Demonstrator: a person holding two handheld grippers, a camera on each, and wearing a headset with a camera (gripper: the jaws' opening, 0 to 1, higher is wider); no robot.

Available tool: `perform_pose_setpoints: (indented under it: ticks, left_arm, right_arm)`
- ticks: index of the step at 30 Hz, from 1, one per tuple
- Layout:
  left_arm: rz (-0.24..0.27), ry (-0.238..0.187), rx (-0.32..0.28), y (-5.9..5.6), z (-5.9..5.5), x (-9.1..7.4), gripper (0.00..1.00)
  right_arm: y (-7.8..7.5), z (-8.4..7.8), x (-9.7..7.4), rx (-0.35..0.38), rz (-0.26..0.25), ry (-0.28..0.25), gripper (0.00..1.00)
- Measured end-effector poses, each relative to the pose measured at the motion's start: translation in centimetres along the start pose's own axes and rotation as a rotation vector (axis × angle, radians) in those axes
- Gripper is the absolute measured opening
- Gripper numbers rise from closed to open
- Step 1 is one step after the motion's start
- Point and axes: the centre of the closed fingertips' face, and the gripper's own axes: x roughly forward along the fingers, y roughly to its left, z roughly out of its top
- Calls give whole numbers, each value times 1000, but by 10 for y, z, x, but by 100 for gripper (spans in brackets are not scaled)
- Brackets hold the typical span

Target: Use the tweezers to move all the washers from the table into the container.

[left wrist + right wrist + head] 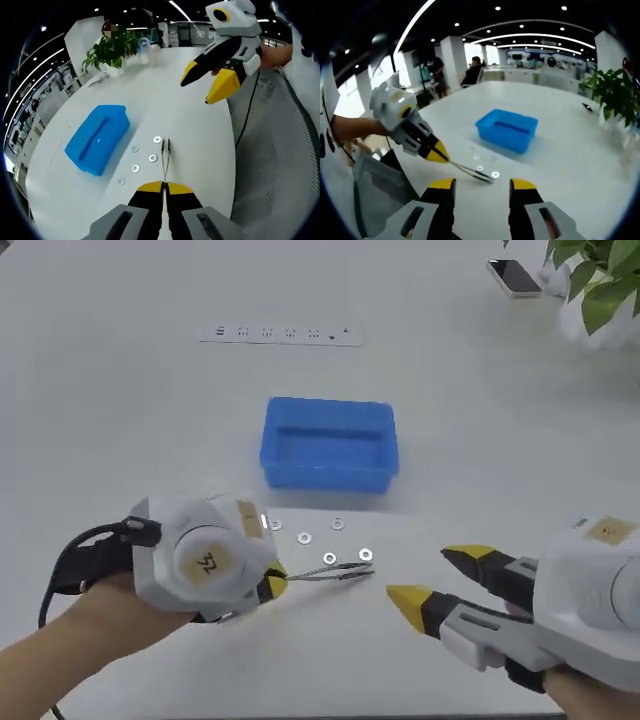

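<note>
My left gripper (272, 585) squeezes the tweezers (335, 572) tight, and my right gripper (430, 575) has its jaws far apart with nothing between them. The tweezer tips lie right by the washers (330, 559) on the table (150, 420). I think next I must nip one washer and carry it to the blue container (325, 475) just behind.

left claw (275, 585): white shell, yellow-tipped black jaws, black cable (100, 533) | right claw (430, 575): same colours

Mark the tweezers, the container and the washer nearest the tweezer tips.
tweezers (335, 573), head view, midway along the arms.
container (325, 472), head view, front wall.
washer (365, 555), head view, the small ring itself.
</note>
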Motion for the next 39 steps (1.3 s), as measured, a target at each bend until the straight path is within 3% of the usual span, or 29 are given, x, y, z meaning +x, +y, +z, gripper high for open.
perform_pose_setpoints:
  ticks: [4, 9, 12, 17, 25, 27, 33, 39]
  left_arm:
    - [7, -58, -21, -4, 18, -17, 0]
    - [22, -79, 15, -13, 32, -34, 0]
    - [11, -76, 76, -20, 39, -40, 0]
    - [-27, -52, 120, -32, 44, -43, 0]
    - [-91, -22, 180, -45, 46, -42, 0]
    - [-94, -27, 188, -46, 48, -42, 0]
    - [-103, -41, 194, -49, 55, -37, 0]
    - [-95, -49, 184, -49, 57, -34, 0]
  right_arm:
    - [15, -1, 4, -29, 52, 18, 38]
    - [35, -1, 9, -81, 115, 35, 37]
    - [51, -1, 15, -135, 177, 53, 33]
    - [68, -6, 27, -243, 249, 89, 24]
    - [77, -17, 44, -417, 305, 142, 16]
    - [73, -24, 50, -478, 305, 180, 15]
    - [76, -27, 60, -512, 349, 190, 9]
    - [77, -25, 59, -533, 340, 183, 5]
